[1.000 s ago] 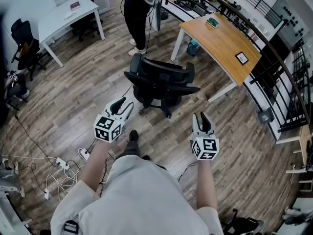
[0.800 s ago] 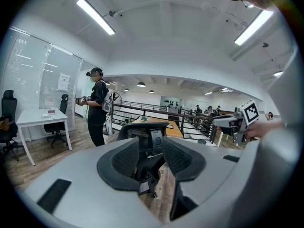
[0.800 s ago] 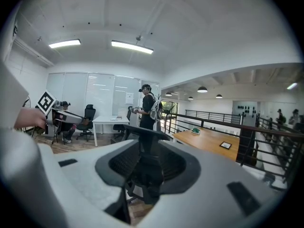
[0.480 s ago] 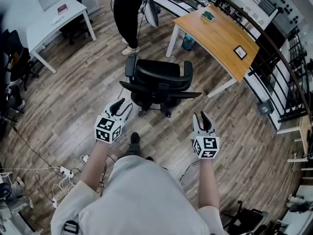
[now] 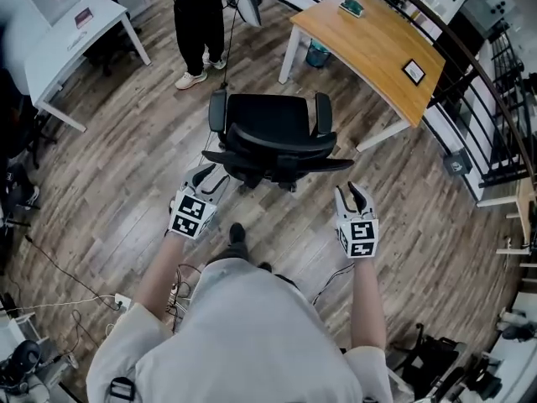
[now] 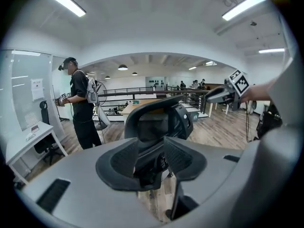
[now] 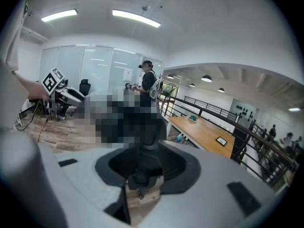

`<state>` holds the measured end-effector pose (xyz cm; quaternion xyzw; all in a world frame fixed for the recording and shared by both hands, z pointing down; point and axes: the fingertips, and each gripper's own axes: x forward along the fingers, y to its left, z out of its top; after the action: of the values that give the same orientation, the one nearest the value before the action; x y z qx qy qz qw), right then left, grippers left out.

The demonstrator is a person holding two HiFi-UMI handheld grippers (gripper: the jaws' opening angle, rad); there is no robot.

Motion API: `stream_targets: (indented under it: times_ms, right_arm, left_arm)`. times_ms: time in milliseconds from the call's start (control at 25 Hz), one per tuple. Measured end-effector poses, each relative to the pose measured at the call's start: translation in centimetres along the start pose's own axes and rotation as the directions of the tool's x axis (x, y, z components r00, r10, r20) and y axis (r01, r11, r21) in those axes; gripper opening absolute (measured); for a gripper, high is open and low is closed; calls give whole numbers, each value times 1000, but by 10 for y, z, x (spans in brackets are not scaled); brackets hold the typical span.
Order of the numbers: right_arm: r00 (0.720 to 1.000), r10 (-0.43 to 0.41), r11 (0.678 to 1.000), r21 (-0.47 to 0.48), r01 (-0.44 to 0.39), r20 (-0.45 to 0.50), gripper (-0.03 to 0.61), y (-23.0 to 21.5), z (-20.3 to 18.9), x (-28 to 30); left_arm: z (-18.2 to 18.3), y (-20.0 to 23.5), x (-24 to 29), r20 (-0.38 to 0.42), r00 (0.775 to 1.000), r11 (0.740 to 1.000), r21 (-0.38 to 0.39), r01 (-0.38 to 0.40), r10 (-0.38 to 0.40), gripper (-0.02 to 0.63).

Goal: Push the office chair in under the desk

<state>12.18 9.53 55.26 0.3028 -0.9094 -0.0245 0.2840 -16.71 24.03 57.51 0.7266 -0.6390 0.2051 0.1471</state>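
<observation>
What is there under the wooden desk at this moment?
A blue-green bin shows at the edge of the wooden desk, beside a white leg. The desktop covers the rest of the space below, so nothing more can be told.

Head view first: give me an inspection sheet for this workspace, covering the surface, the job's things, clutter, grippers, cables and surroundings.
Surface: wood-plank floor.
Job's things: office chair stands out in the open, backrest toward the wearer, apart from the wooden desk at upper right.
Clutter: green object and dark framed item on the desk; bin beneath it.
Grippers: left gripper and right gripper both have their jaws apart and are empty, short of the backrest.
Cables: loose cables and a power strip on the floor at left.
Surroundings: white desk, standing person, railing.
</observation>
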Motion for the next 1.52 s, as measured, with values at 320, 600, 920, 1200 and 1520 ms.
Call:
stream_targets:
  times_ms: [320, 600, 920, 1200, 1520]
  right_arm:
    - [994, -20, 996, -92, 10, -111, 143, -1, -10, 35]
    - [982, -1, 986, -164, -31, -191, 149, 6, -20, 57]
    - [954, 33, 926, -351, -141, -297, 155, 0, -35, 84]
    - [904, 90, 794, -518, -319, -418, 183, -1, -59, 109]
    - [827, 92, 640, -604, -476, -554, 186, -9, -92, 141]
  left_arm:
    - [-20, 20, 37, -109, 989, 981, 153, 117, -101, 173]
    - [-36, 27, 57, -209, 969, 936, 297, 190, -130, 184]
    - [-57, 25, 78, -340, 936, 833, 490, 258, -90, 198]
    - [-69, 21, 95, -435, 897, 779, 535, 326, -78, 207]
    - [-96, 29, 120, -531, 847, 714, 600, 361, 18, 224]
